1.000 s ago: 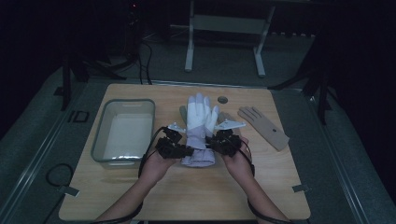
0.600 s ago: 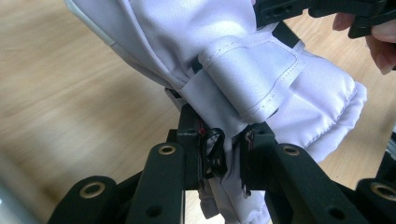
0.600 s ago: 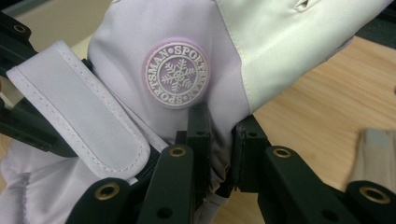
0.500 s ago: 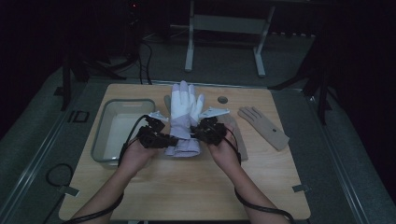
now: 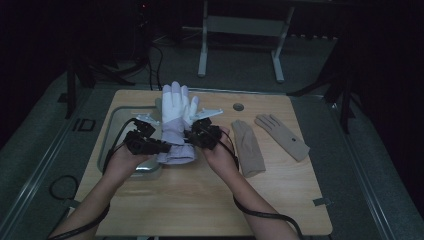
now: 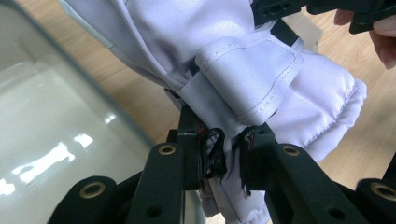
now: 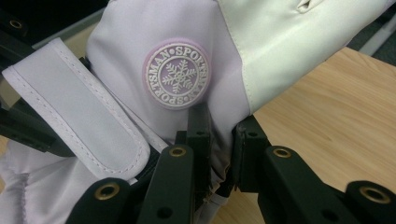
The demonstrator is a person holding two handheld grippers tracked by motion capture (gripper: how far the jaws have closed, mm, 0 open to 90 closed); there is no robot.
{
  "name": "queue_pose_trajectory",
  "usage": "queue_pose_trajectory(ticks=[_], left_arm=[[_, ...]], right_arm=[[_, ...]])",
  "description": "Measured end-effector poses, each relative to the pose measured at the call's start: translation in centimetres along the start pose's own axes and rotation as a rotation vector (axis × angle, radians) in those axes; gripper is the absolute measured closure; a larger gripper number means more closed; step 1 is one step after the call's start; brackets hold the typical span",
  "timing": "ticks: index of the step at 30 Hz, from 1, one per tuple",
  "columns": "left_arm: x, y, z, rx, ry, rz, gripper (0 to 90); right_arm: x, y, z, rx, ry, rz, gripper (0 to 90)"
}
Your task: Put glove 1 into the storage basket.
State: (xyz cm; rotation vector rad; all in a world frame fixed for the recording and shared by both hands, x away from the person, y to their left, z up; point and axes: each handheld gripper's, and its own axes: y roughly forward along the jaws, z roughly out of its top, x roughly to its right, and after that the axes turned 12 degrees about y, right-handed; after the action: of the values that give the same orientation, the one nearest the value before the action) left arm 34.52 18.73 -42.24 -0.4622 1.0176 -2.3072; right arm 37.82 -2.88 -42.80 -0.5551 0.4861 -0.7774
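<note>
My left gripper [image 6: 223, 161] has its jaws pinched on the cuff edge of the ski glove [image 5: 176, 117]; right gripper [image 7: 219, 154] clamps the opp. side of the same cuff. I'd say holding both sides keeps the cuff spread and the glove hanging level, fingers pointing away from me, just above the tabletop [image 5: 200, 200] next to the clear plastic bin [image 5: 116, 125]. Fabric is smooth white/lilac shell, puffy and quilted at the cuff, w/ a stitched strap tab [image 6: 254, 74] and a round embossed snowflake badge [image 7: 176, 73]. Two thin tan knit gloves [image 5: 247, 147] lie flat to the right.
</note>
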Motion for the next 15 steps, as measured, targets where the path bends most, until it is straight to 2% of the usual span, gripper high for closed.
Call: queue_pose_trajectory(ticks=[2, 3, 4, 7, 11, 15], left_arm=[[-0.2, -0.3, -0.2, -0.003, 0.001, 0.006, 74.4], [-0.7, -1.0, -0.5, -0.009, -0.003, 0.013, 74.4], [-0.7, -1.0, -0.5, -0.009, -0.003, 0.013, 74.4], [-2.0, -2.5, -1.2, -0.032, -0.018, 0.019, 74.4], [-2.8, -3.7, -1.6, -0.053, -0.016, 0.038, 74.4], [-4.1, -5.1, -3.0, -0.053, -0.033, 0.053, 74.4]], right_arm=[[-0.3, 0.2, 0.2, -0.003, -0.001, 0.004, 79.6], [-1.0, 0.7, 0.6, -0.003, -0.007, 0.016, 79.6], [-1.3, 0.9, 0.8, -0.006, -0.005, 0.019, 79.5], [-2.4, 1.8, 1.5, -0.003, -0.008, 0.03, 79.6], [-3.7, 3.1, 2.2, 0.008, 0.006, 0.063, 79.6], [-5.1, 4.4, 2.9, 0.005, 0.005, 0.076, 79.6]])
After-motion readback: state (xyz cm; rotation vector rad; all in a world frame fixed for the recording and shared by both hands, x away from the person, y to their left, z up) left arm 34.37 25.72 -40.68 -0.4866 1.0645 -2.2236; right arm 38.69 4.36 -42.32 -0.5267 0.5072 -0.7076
